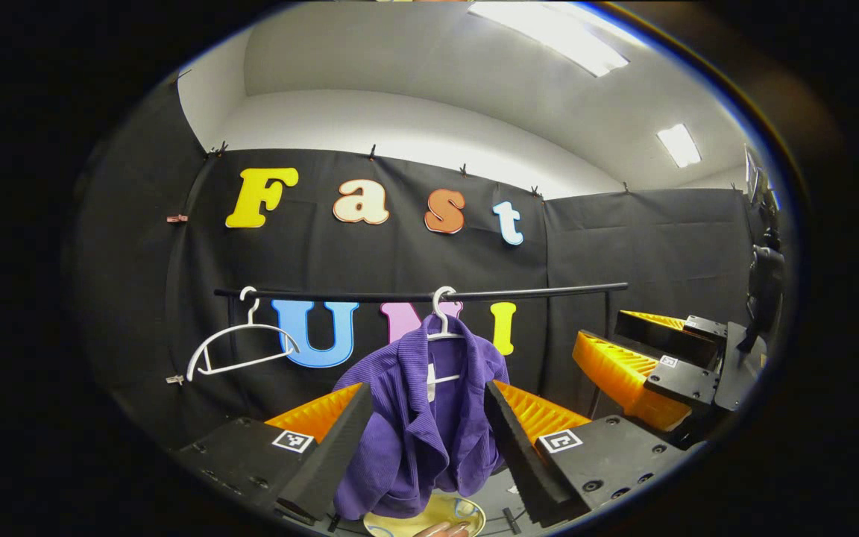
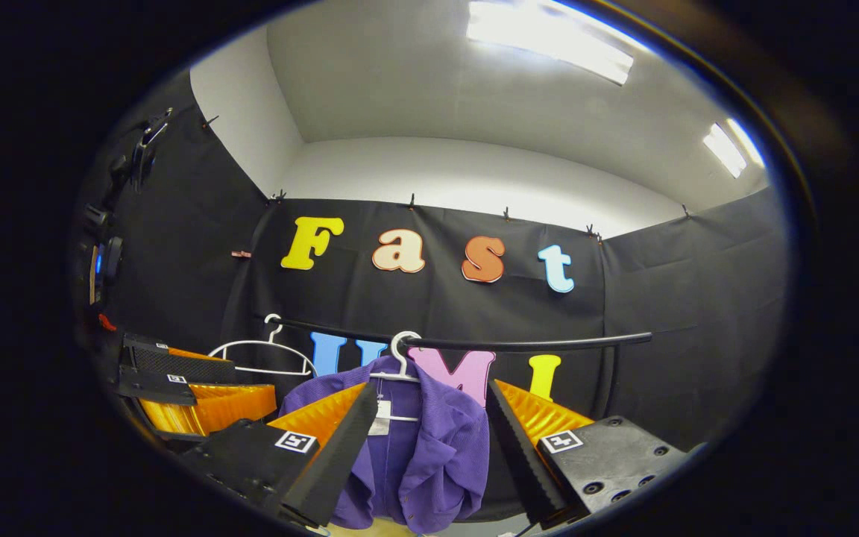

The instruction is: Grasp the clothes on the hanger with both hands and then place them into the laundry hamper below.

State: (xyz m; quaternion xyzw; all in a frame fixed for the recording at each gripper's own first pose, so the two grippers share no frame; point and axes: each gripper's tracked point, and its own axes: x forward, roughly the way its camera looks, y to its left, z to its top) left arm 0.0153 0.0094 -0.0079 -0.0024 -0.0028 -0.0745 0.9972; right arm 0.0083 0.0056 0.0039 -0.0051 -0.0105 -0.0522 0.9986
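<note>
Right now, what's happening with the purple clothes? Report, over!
Both grippers open, left gripper and right gripper facing the purple shirt. Shirt on its white hanger, on the rail. Nothing blocking.

The place is a staged recording booth inside a plain room, not a home. Black cloth walls [image 1: 623, 246] are clipped up beneath white plaster and ceiling light panels [image 1: 549, 33]. A black clothes rail [image 1: 534, 292] carries a purple garment [image 1: 422, 418] and an empty white hanger [image 1: 239, 347], and equipment is mounted on the side wall [image 2: 112, 216].
</note>
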